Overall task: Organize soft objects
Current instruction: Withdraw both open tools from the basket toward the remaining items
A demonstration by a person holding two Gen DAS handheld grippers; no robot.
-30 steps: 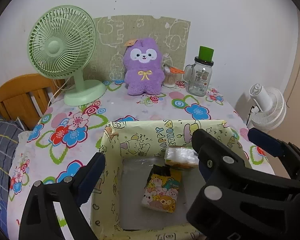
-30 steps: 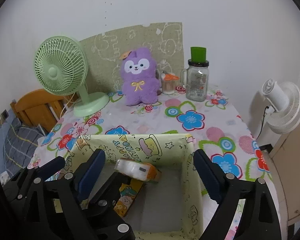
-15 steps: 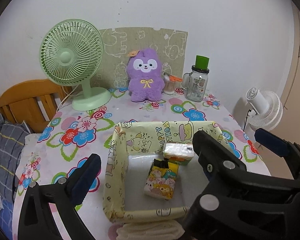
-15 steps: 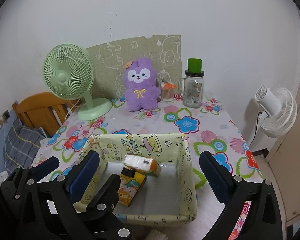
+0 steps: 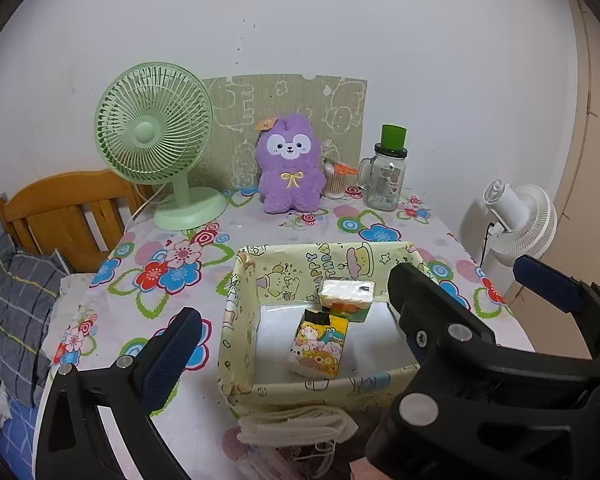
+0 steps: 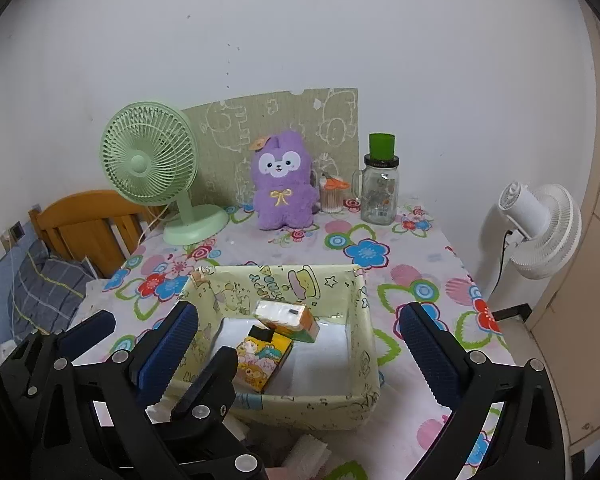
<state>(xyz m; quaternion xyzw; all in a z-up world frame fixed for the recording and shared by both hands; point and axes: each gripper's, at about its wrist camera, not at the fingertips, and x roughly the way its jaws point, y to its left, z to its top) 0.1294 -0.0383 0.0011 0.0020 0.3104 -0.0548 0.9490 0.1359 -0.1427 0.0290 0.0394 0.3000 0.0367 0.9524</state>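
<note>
Both tongs [image 5: 296, 320] [image 6: 300, 344] have drawn back, wide open and empty; two packs [image 5: 318, 344] [image 5: 346, 294] lie in box [image 5: 236, 280]; plush [image 5: 290, 164] remains on desk [image 5: 260, 224].

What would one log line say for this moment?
left tongs: open, empty | right tongs: open, empty | box: two tissue packs inside | purple plush: on table, untouched

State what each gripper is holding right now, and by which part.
Nothing is held. The left gripper and right gripper both stand open and empty above the yellow box; the two tissue packs lie loose inside it.
</note>
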